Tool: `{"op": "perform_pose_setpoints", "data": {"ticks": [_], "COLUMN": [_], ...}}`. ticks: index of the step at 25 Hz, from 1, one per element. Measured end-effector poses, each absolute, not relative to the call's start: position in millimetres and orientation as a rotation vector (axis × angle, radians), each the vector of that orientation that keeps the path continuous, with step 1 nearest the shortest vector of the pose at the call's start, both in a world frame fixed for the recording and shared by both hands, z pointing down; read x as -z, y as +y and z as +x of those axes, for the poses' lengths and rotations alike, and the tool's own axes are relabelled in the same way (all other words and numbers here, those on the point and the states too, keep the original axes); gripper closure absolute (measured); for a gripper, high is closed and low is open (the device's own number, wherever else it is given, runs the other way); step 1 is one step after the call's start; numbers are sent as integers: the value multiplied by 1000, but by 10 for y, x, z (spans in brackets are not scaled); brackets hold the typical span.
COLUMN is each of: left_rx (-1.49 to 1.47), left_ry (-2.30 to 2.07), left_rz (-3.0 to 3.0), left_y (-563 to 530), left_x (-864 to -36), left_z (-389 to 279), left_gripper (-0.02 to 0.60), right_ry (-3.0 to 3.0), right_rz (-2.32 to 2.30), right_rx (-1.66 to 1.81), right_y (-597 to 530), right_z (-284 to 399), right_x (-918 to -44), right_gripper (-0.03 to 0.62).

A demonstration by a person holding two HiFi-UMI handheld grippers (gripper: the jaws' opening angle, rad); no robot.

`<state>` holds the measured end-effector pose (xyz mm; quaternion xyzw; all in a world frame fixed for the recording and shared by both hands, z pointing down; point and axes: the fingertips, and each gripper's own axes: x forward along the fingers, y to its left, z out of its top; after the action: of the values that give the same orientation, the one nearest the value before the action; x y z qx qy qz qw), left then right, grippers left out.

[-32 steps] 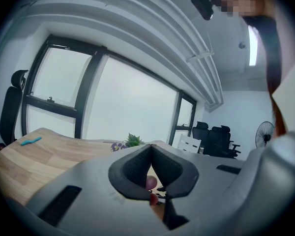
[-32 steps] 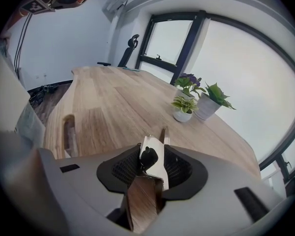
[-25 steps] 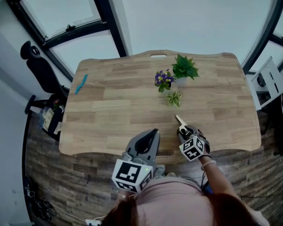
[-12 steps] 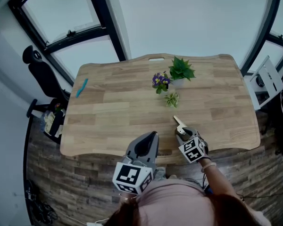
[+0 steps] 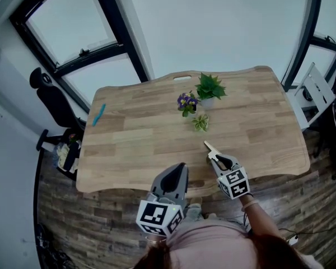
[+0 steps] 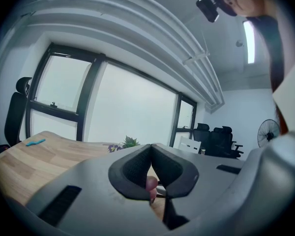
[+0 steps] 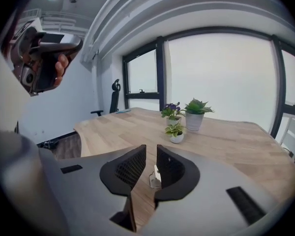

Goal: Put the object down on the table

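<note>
Here the pale object (image 5: 208, 146) lies diagonally on the table (image 5: 134, 139).

Head camera steeply above the table (image 5: 134, 133), 2 handheld cameras low — facing the windows (image 5: 73, 27), all sharing the plants (image 5: 208, 87).

Daylight floods in from the windows (image 5: 224, 27) beyond the far edge of the table (image 5: 140, 139), and I get them blown out to flat white, with no detail outside. The tabletop is evenly and softly lit, with only faint shadows. The floor (image 5: 73, 217) below the table's near edge reads dim. A ceiling lamp (image 6: 249, 41) high above the table glares as a bright bar in the left gripper view. Both gripper views bow the window frames and go black at the corners, and whatever sits closest to the lens is soft.
</note>
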<state>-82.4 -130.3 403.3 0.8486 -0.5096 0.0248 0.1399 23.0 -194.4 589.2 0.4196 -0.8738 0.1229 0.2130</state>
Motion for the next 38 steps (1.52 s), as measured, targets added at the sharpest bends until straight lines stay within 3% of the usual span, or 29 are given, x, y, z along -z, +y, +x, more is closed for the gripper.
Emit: {"op": "perform_pose_setpoints", "data": {"ticks": [22, 38], "left_rx": [-142, -203], "left_ry": [-1367, -1400], "left_rz": [2526, 2567], "left_y": [-947, -683], "left_x": [-3951, -3840], "left_z": [-329, 13], "left_gripper": [580, 580], "right_ry": [-2637, -2813], "right_rz": [1381, 1447], "right_rx": [-354, -372], "right_y": [-1401, -947], "right_z": [689, 1034], "right_x": [-4682, -4098], "right_gripper": [594, 594]}}
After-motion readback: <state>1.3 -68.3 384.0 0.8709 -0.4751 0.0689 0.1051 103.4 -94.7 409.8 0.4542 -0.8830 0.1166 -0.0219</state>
